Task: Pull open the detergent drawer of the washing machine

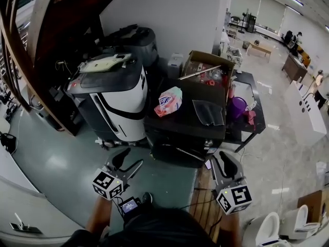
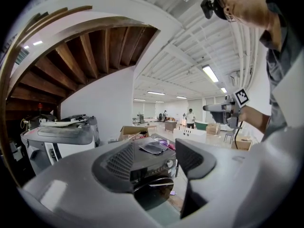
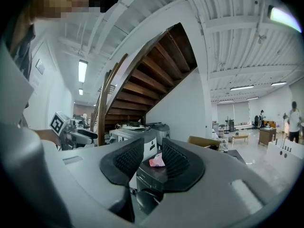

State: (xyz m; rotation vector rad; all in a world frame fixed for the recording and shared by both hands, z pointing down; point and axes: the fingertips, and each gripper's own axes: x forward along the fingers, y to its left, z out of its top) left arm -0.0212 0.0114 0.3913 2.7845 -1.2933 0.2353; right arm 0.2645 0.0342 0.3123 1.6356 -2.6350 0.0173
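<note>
The black front-loading washing machine point(image 1: 182, 130) stands in the middle of the head view, with a pink bag point(image 1: 168, 102) and a dark cloth point(image 1: 208, 112) on its top. Its front panel with a knob point(image 2: 170, 164) and round door point(image 2: 153, 194) show between the left jaws; the detergent drawer looks flush with the panel. My left gripper point(image 1: 127, 163) hangs open in front of the machine, touching nothing. My right gripper point(image 1: 226, 164) is also open, its narrower gap framing the machine point(image 3: 151, 175) and the pink bag point(image 3: 156, 161). Both hold nothing.
A white and black appliance point(image 1: 115, 102) stands left of the washer under a wooden staircase point(image 1: 46, 40). A cardboard box point(image 1: 208, 68) and a purple container point(image 1: 237, 107) sit behind and right. A wooden pallet point(image 1: 205, 210) lies under my right gripper.
</note>
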